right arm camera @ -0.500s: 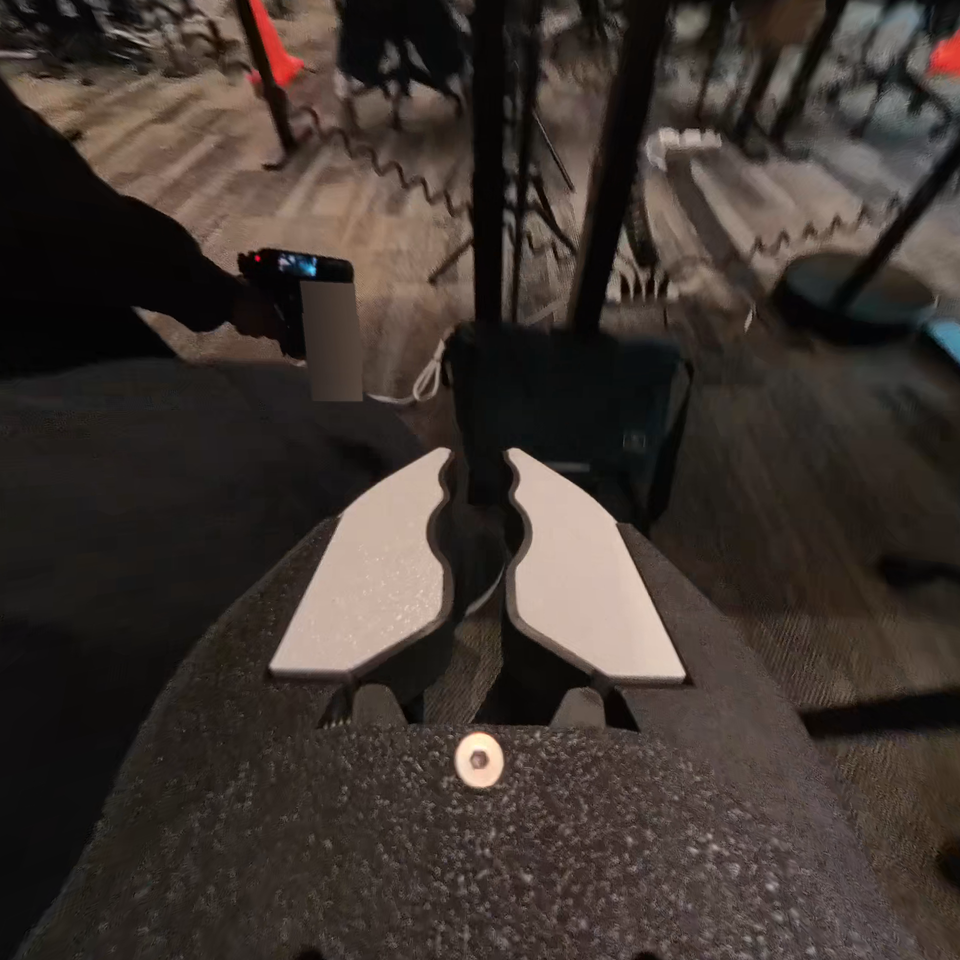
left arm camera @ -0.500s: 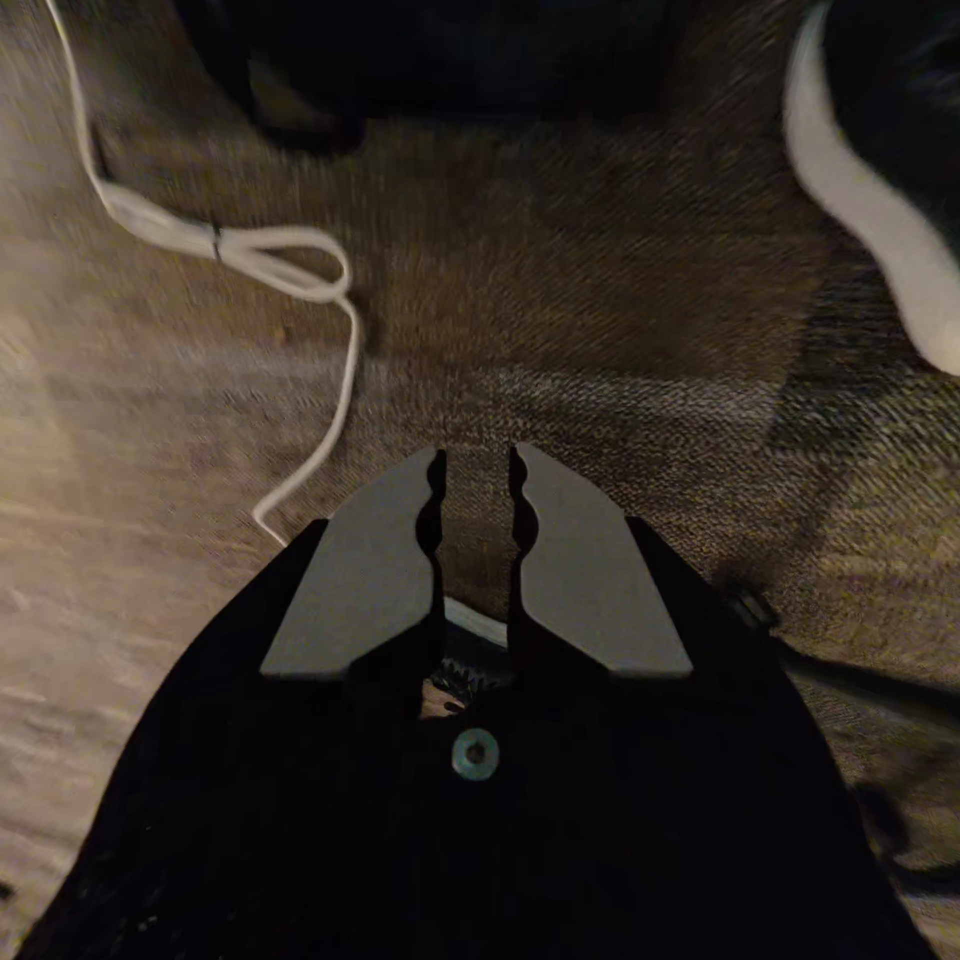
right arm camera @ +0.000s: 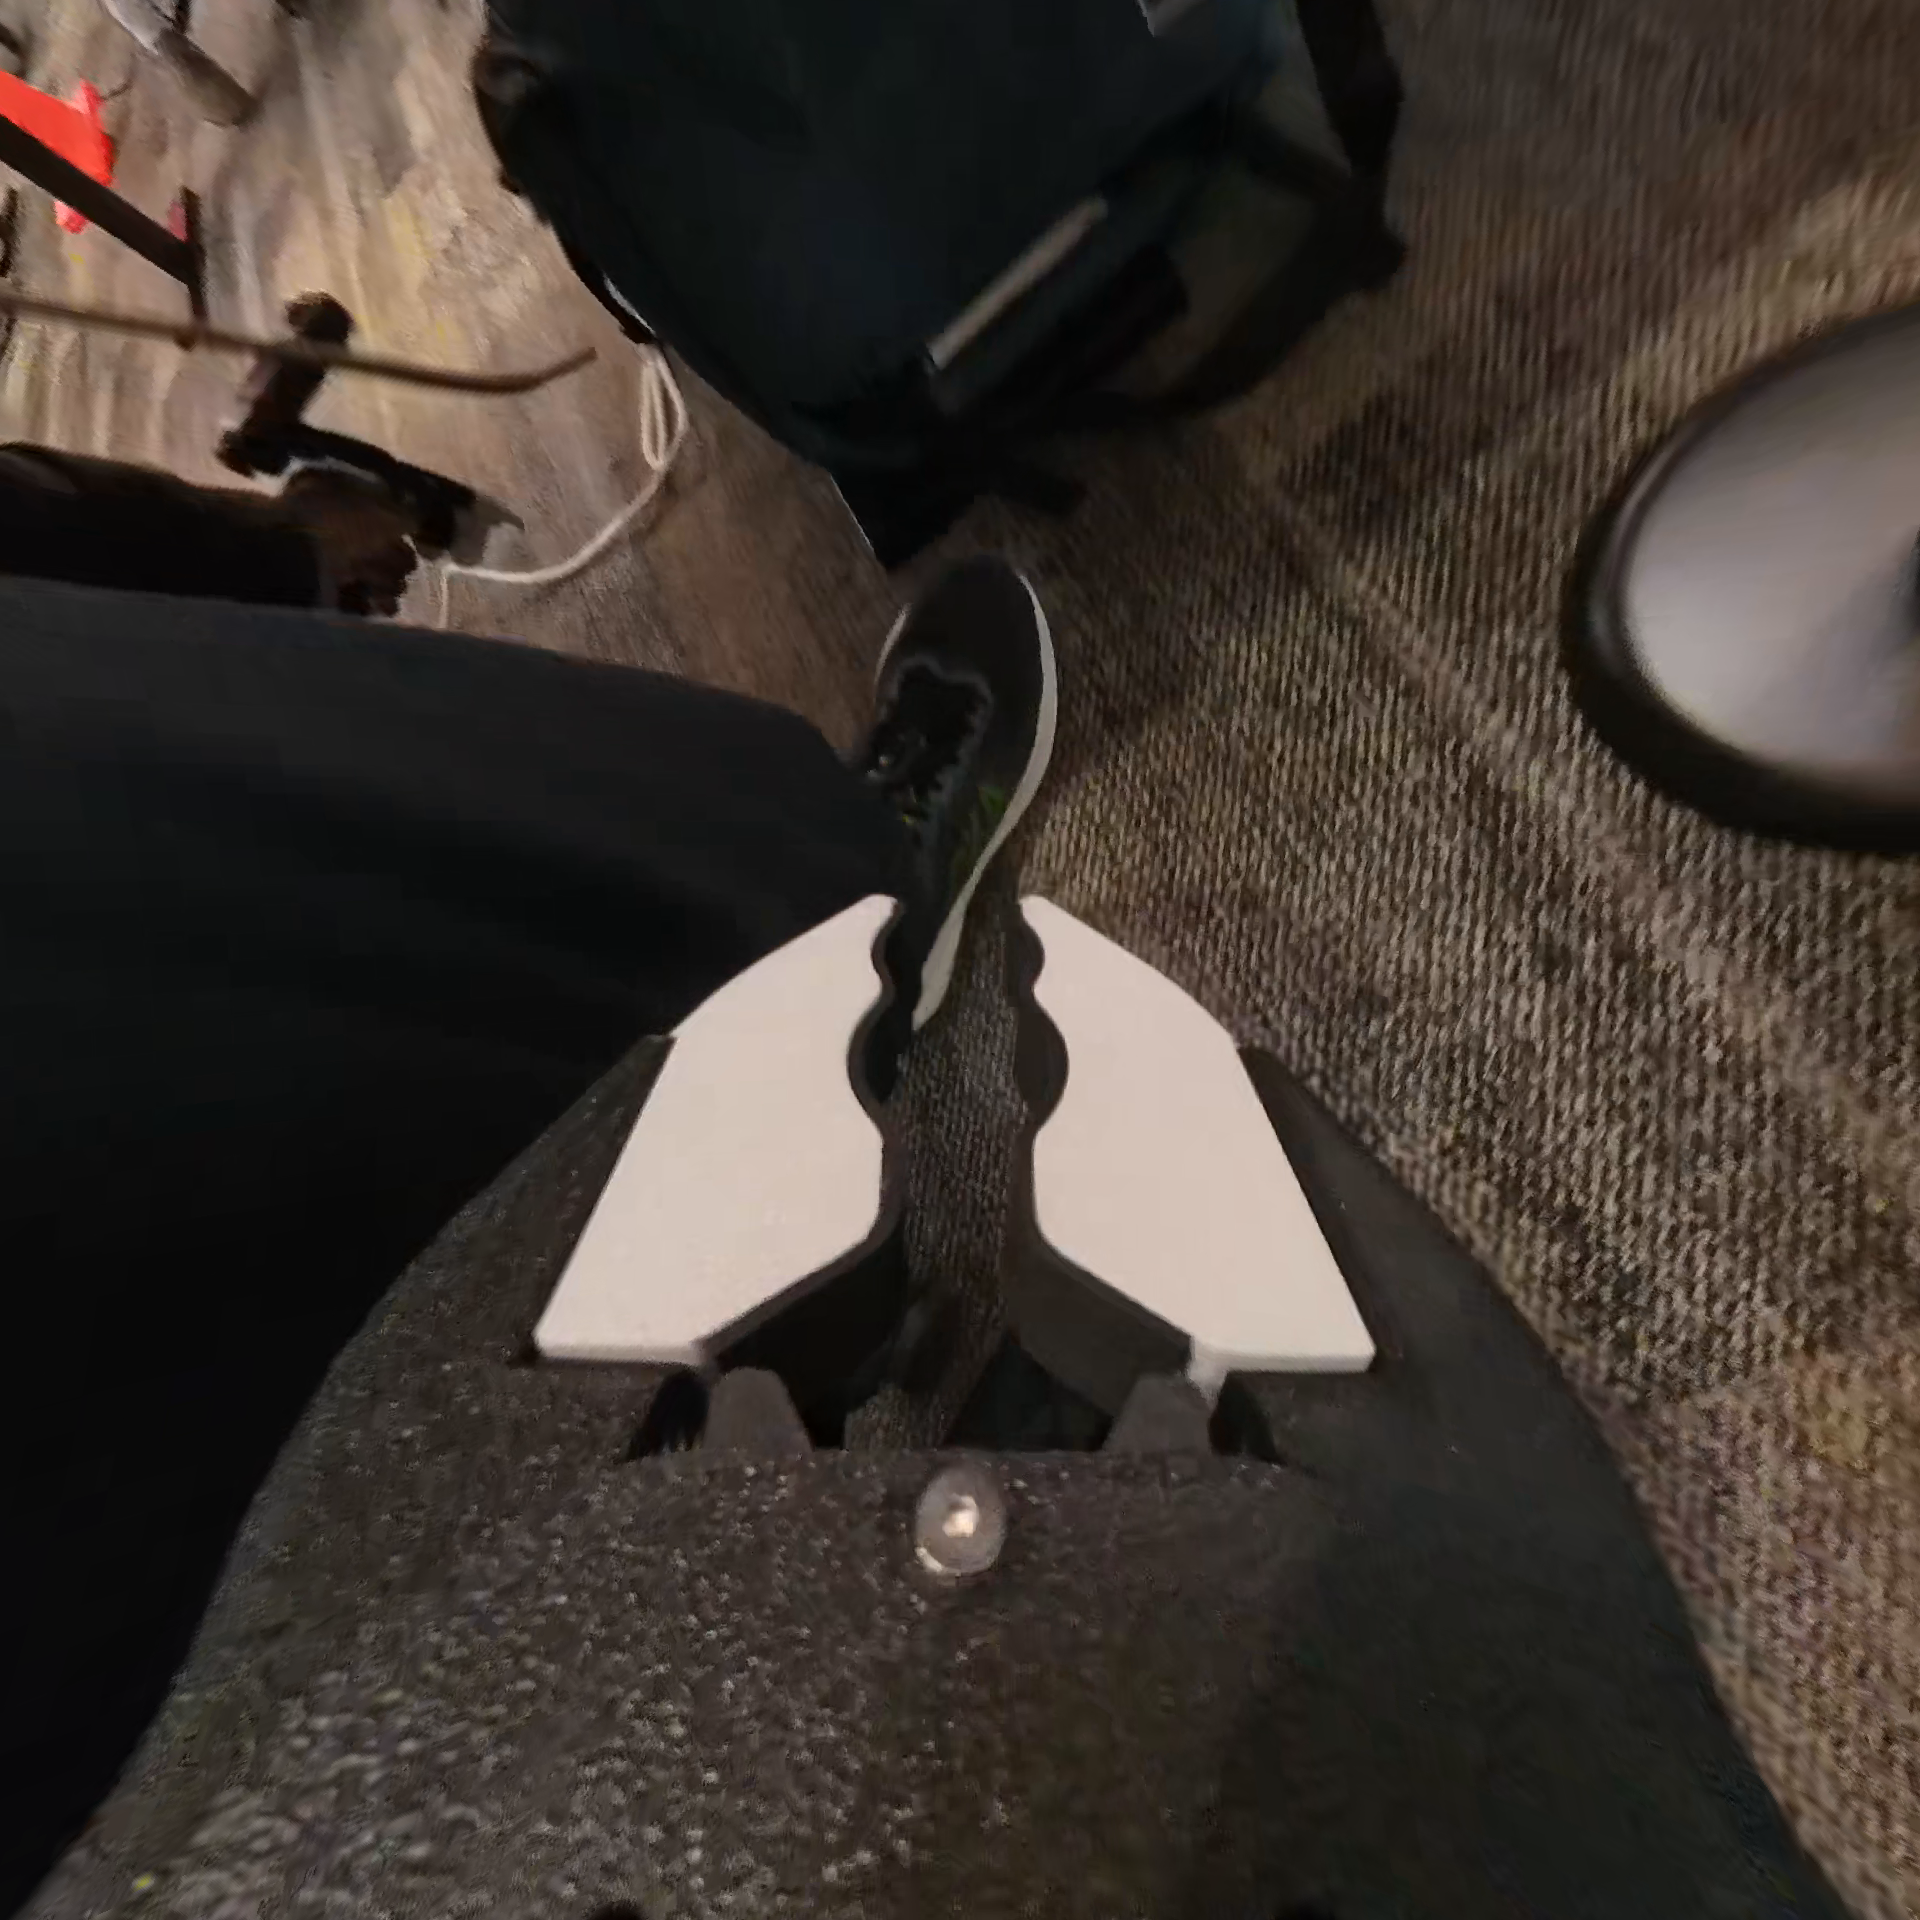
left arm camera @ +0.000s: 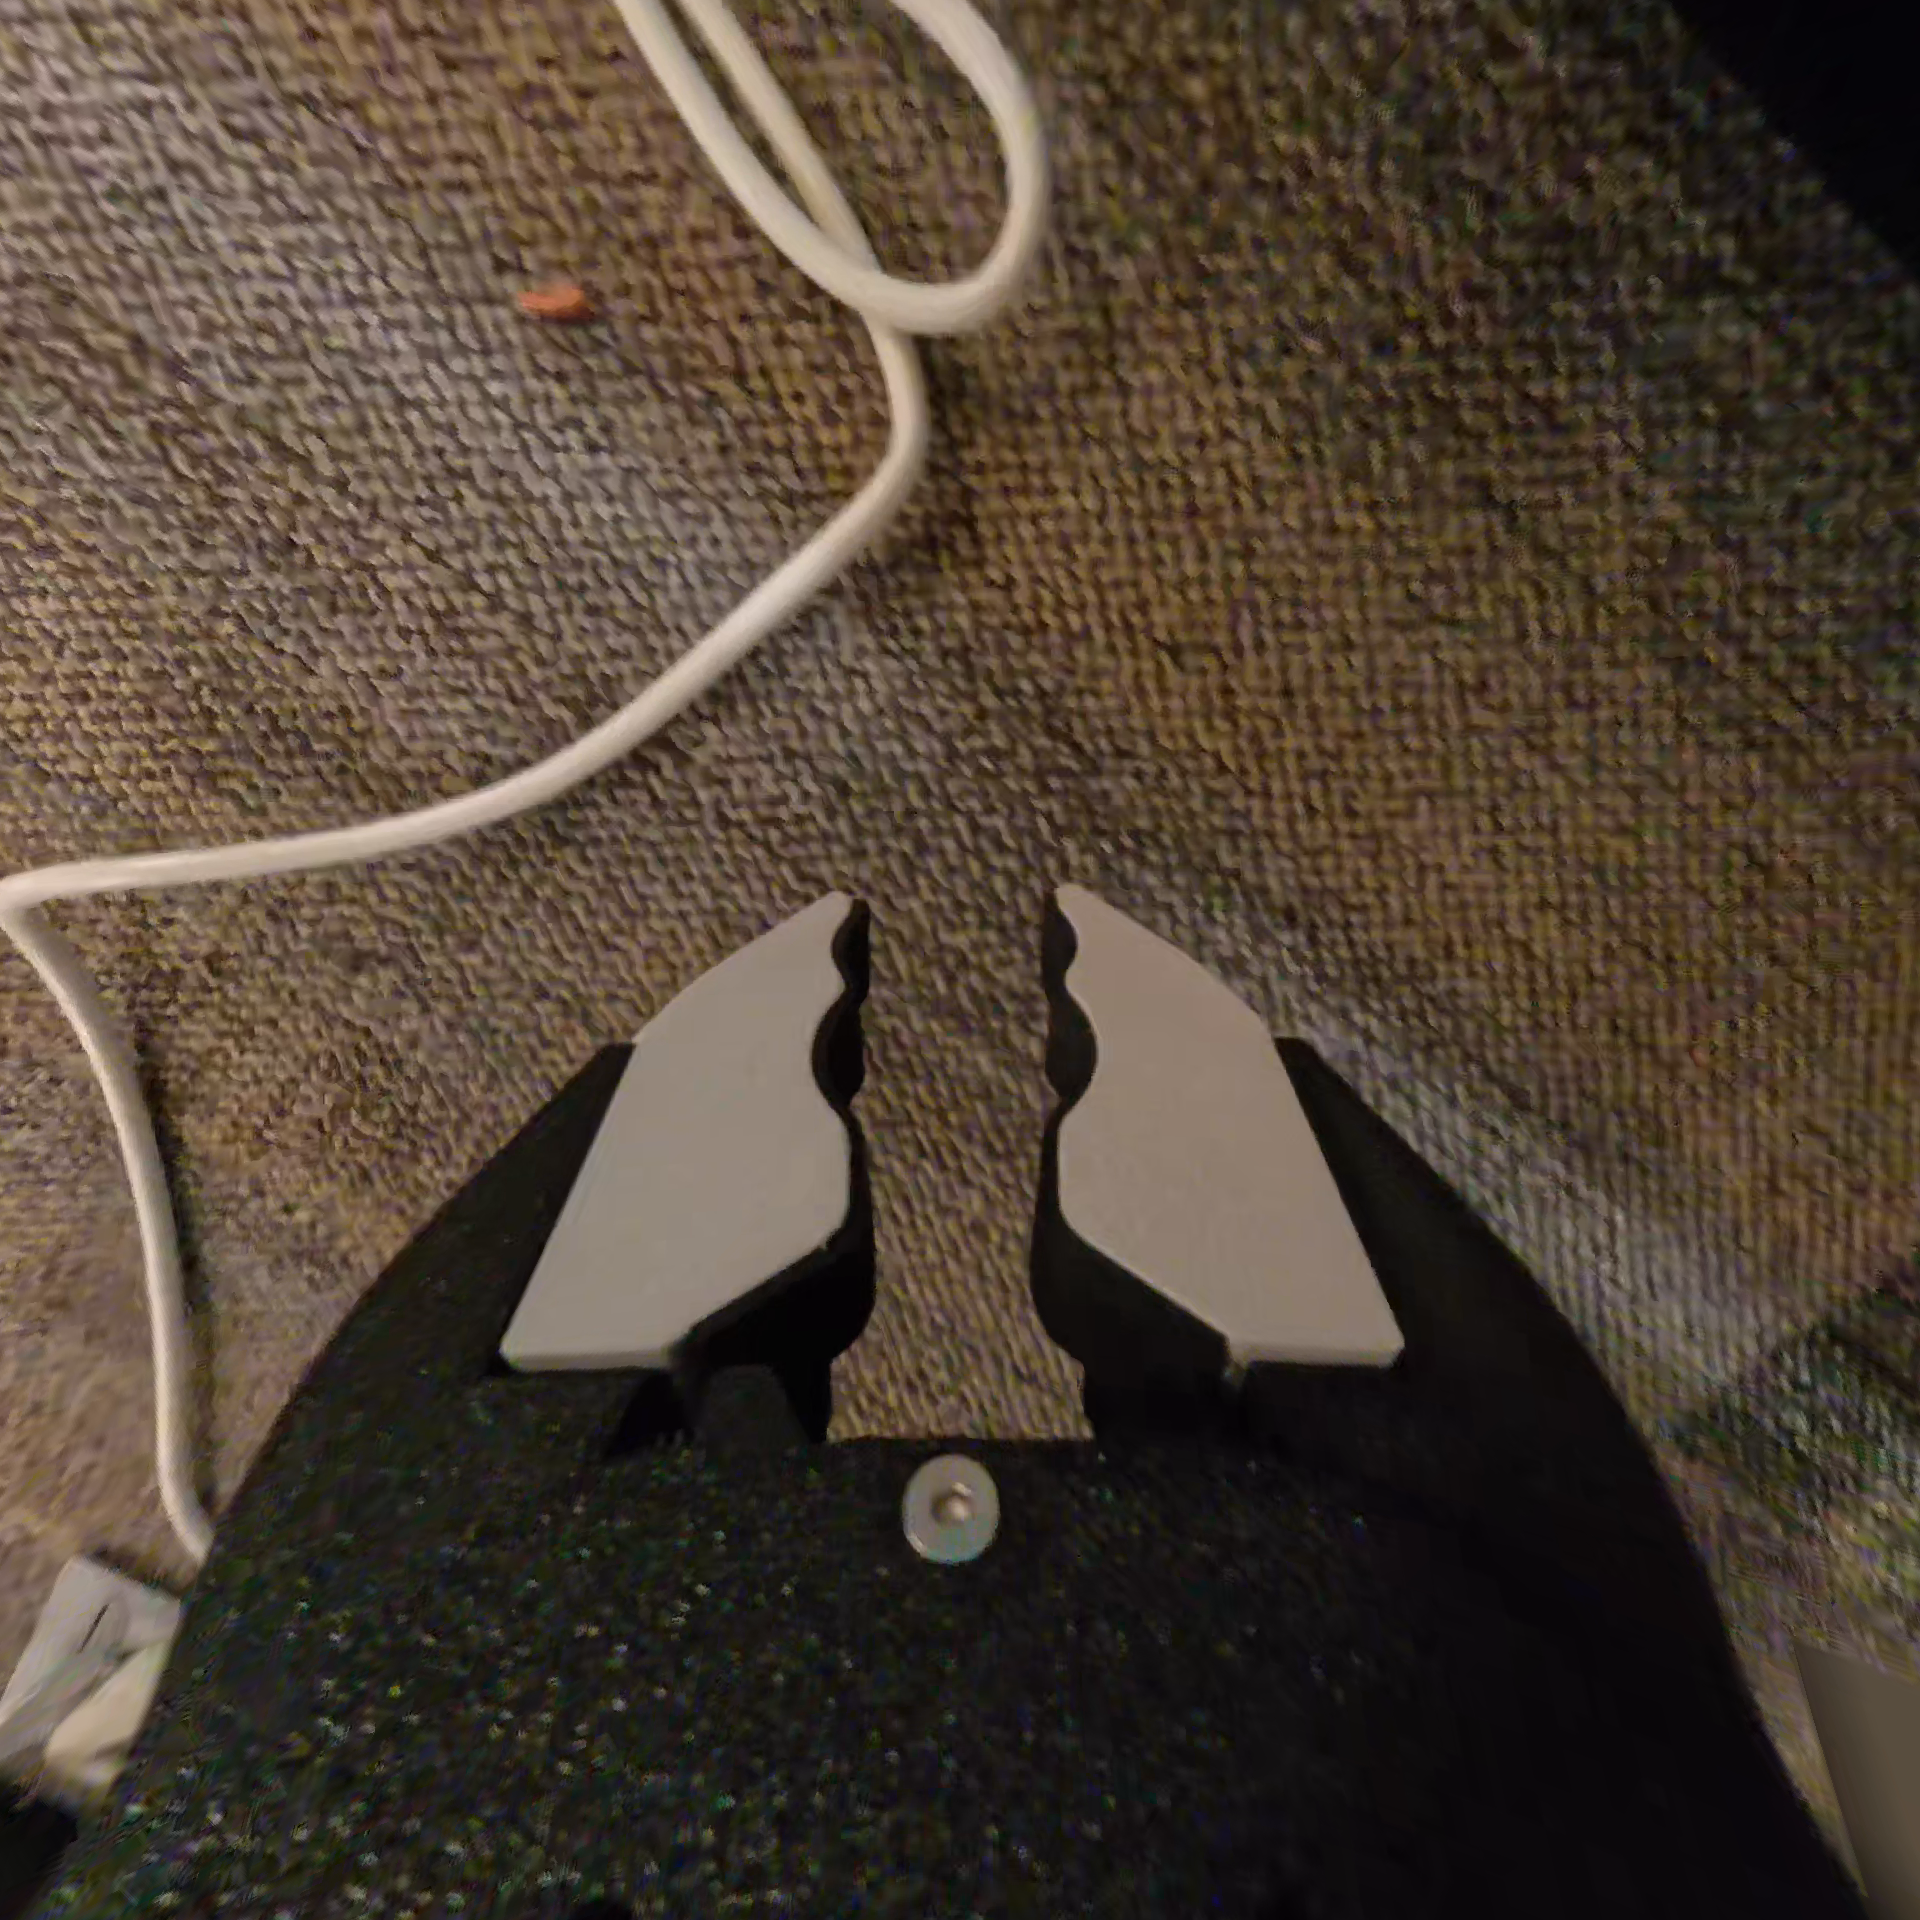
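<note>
My left gripper (left arm camera: pixel 954 896) is open and holds nothing; only grey-brown carpet (left arm camera: pixel 1351 623) shows between its fingers. It hovers close over the floor. A white cable (left arm camera: pixel 623 713) runs from a loop at the top, curves down to the left of the fingers, and ends at a white plug (left arm camera: pixel 94 1662) at the lower left. My right gripper (right arm camera: pixel 958 902) is open and holds nothing. It points down at the carpet (right arm camera: pixel 1351 935), and a black shoe with a white sole (right arm camera: pixel 977 665) lies on the floor beyond its fingertips, not touching them.
A dark trouser leg (right arm camera: pixel 364 883) fills the left of the right wrist view. A black bag (right arm camera: pixel 883 187) stands on the floor ahead and a round stand base (right arm camera: pixel 1787 603) at the right. The white cable (right arm camera: pixel 623 509) also shows there. A small orange crumb (left arm camera: pixel 556 303) lies on the carpet.
My left jaws have opened wider and the gripper has moved closer to the carpet and cable. The right gripper has tilted down from the stand legs and bag towards the shoe and floor.
</note>
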`<state>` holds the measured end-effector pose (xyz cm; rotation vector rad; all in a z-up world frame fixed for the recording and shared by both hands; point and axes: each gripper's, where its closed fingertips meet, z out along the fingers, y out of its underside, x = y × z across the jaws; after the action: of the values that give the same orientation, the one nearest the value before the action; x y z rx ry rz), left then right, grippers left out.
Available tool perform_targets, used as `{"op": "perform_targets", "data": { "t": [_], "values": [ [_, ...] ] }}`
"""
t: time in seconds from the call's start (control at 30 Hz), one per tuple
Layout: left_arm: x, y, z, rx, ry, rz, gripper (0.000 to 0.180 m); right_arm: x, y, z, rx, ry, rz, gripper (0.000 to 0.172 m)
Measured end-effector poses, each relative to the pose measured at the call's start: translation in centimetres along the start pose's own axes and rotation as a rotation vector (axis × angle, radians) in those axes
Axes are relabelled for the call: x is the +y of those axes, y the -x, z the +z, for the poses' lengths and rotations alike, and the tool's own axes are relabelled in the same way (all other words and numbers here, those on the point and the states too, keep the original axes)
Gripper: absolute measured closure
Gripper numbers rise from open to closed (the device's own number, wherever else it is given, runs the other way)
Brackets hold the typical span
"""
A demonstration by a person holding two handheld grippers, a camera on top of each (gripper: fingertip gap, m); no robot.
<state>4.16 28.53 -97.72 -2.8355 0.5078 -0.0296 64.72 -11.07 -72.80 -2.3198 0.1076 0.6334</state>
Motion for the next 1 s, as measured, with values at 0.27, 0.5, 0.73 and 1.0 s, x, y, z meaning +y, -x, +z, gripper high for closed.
{"op": "perform_targets", "data": {
  "t": [0.27,0.5,0.73,1.0],
  "values": [
    [-4.4,7.7,6.3,-0.072,-0.074,0.015,0.143,4.2,-4.3,7.2,0.014,0.123,0.212,0.153],
    [-9.5,8.9,10.8,-0.116,-0.064,0.255,0.143,7.7,-4.6,10.4,-0.042,0.190,0.381,0.153],
    [-10.2,10.2,13.1,-0.179,0.000,0.389,0.148,8.6,-4.1,11.5,-0.077,0.209,0.421,0.153],
    [-10.6,11.0,14.4,-0.129,0.036,0.348,0.147,10.5,-1.6,11.9,-0.124,0.243,0.474,0.153]
  ]
}}
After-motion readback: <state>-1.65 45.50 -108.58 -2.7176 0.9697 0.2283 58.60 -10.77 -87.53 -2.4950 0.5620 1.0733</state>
